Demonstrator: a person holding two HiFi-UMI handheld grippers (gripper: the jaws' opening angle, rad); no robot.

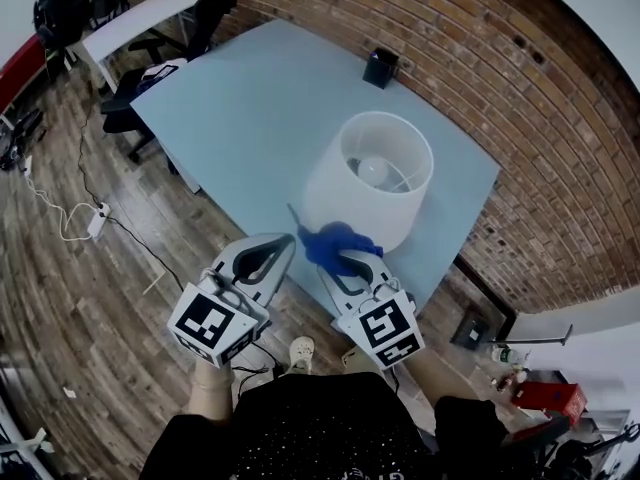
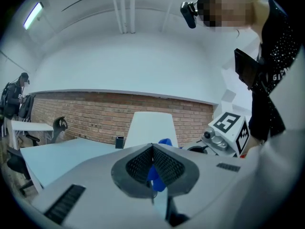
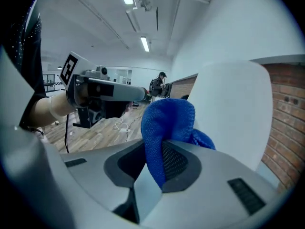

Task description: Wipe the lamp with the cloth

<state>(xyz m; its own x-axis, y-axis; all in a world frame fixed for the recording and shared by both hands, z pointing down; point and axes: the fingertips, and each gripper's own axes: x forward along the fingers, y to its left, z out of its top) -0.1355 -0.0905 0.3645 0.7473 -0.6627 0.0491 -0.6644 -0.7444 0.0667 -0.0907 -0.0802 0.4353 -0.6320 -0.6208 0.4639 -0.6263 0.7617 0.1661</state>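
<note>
A lamp with a white shade (image 1: 345,196) (image 2: 150,128) (image 3: 233,113) stands on the pale blue table (image 1: 250,108), near its front edge. A blue cloth (image 1: 335,240) (image 3: 167,120) lies bunched against the shade's near side. My right gripper (image 1: 336,258) (image 3: 153,163) is shut on it, and the cloth bulges up out of the jaws. My left gripper (image 1: 291,238) (image 2: 152,151) comes in from the left with its tips together at the cloth's left edge. A strip of the blue cloth (image 2: 155,178) shows between its pads.
A small black box (image 1: 380,68) (image 2: 119,141) sits at the table's far edge by the brick wall (image 1: 480,78). Office chairs (image 1: 135,93) and a white desk (image 1: 135,18) stand to the left. A power strip and cable (image 1: 92,220) lie on the wooden floor.
</note>
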